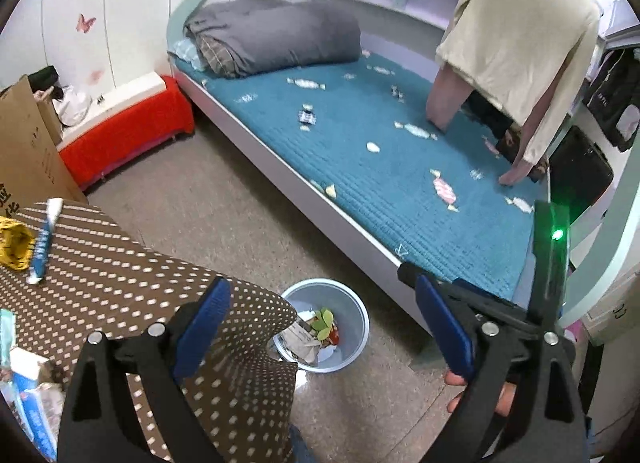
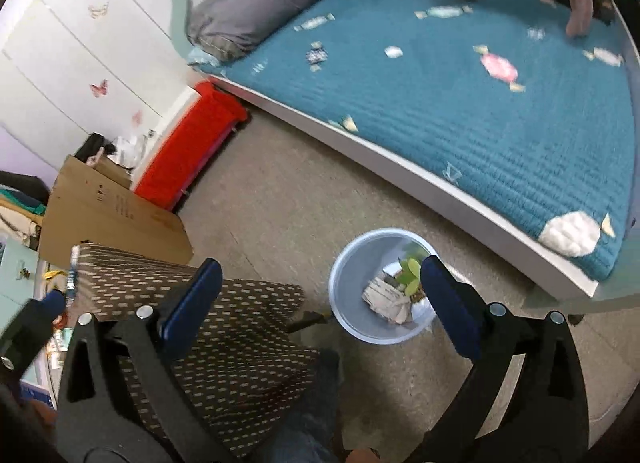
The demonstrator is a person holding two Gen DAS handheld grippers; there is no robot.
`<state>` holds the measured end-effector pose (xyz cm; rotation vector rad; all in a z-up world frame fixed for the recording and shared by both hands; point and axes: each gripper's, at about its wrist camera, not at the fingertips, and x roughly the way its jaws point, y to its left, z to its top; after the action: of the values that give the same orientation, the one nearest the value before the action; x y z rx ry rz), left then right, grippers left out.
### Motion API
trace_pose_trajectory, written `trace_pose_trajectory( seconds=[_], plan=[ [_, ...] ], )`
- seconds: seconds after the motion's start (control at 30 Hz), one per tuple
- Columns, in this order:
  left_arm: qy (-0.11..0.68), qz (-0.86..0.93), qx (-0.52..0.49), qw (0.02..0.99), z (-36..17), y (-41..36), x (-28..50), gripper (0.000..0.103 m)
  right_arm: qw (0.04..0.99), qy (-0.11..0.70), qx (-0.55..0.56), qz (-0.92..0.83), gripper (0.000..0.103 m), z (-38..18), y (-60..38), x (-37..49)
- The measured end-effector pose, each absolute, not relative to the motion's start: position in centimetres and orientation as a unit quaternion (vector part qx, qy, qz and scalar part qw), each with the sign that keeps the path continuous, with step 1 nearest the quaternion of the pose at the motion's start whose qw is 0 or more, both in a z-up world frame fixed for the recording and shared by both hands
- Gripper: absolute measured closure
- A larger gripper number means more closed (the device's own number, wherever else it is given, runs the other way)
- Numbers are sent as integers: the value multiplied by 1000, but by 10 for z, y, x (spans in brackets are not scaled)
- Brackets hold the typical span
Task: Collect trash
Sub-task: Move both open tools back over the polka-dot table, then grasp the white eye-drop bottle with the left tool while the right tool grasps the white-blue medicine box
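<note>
A light blue waste bin [image 1: 352, 303] stands on the floor between the table and the bed, holding crumpled paper and a green wrapper [image 1: 322, 319]; it also shows in the right wrist view [image 2: 352, 271]. My left gripper [image 1: 320, 303] is open and empty, above the table corner and bin. My right gripper [image 2: 320, 287] is open and empty, above the bin's left side. On the brown dotted table [image 1: 120, 263] lie a blue-and-white tube [image 1: 44, 239], a yellow wrapper [image 1: 14, 241] and a blue-white packet [image 1: 28, 399].
A bed with a teal quilt [image 1: 380, 167] and a grey folded duvet [image 1: 272, 35] fills the right side. A cardboard box [image 1: 24, 151] and a red-covered bench [image 1: 128, 131] stand at the left. Clothes [image 1: 520, 35] hang over the bed's far end.
</note>
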<state>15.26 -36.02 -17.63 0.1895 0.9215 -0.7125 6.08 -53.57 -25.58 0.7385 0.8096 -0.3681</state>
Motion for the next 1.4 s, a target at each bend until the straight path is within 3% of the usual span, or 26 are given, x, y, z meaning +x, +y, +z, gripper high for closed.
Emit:
trace_pose_trajectory(
  seconds=[0.6, 1.4],
  plan=[
    [347, -277, 36, 895, -102, -213, 116, 10, 903, 332, 260, -83, 6, -138, -411, 65],
    [335, -144, 23, 931, -137, -24, 105, 10, 896, 401, 189, 33, 6, -159, -249, 95]
  ],
)
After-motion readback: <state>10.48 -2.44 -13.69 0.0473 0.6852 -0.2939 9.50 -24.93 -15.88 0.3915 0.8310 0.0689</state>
